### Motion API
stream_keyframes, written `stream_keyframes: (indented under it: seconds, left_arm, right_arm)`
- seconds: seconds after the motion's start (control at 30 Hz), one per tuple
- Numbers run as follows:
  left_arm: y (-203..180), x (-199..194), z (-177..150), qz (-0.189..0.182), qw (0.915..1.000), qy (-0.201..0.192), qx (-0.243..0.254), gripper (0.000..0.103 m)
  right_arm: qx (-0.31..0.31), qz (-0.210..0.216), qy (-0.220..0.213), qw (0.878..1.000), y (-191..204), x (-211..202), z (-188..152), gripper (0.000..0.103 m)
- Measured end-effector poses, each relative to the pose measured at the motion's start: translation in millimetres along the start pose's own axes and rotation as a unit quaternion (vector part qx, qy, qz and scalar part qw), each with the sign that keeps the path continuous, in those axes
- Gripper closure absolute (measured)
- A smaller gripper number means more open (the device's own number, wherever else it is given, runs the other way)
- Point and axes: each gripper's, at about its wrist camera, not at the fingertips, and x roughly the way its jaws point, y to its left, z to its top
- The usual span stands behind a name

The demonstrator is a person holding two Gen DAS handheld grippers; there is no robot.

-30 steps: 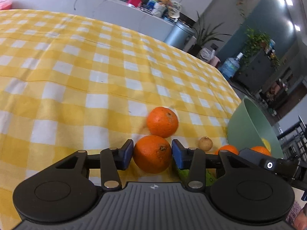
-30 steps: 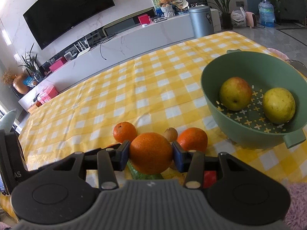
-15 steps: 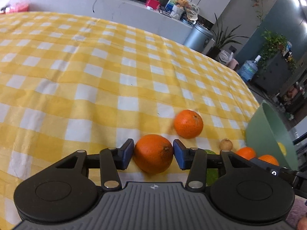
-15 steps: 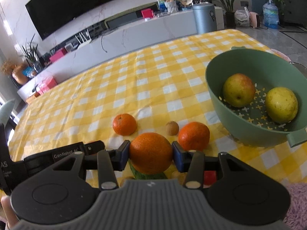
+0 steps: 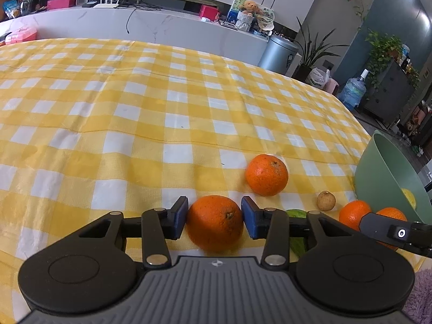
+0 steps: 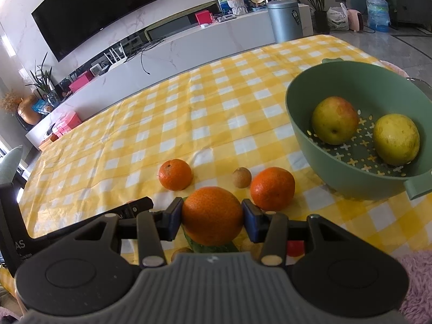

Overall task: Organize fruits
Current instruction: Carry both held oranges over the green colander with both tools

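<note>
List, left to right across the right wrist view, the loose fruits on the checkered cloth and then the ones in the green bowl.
Small orange → small brown round fruit → larger orange → red-tinged yellow-green fruit in the green bowl → yellow fruit in the bowl.

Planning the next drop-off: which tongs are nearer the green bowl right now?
Right. The right tongs, shut on an orange, sit just beside the green bowl. The left tongs, closing on another orange, are farther off, beyond the right tongs; the bowl is at their view's far edge.
</note>
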Motion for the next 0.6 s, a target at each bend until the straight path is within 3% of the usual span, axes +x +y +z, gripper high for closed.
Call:
stream_keyframes:
  seconds: [0.6]
  left_arm:
    - [-51,-63,17,-0.028,0.9927,-0.098,0.065,0.055]
  right_arm:
    - [0.040,0.027,-0.052,0.997,-18,-25,10,0.059]
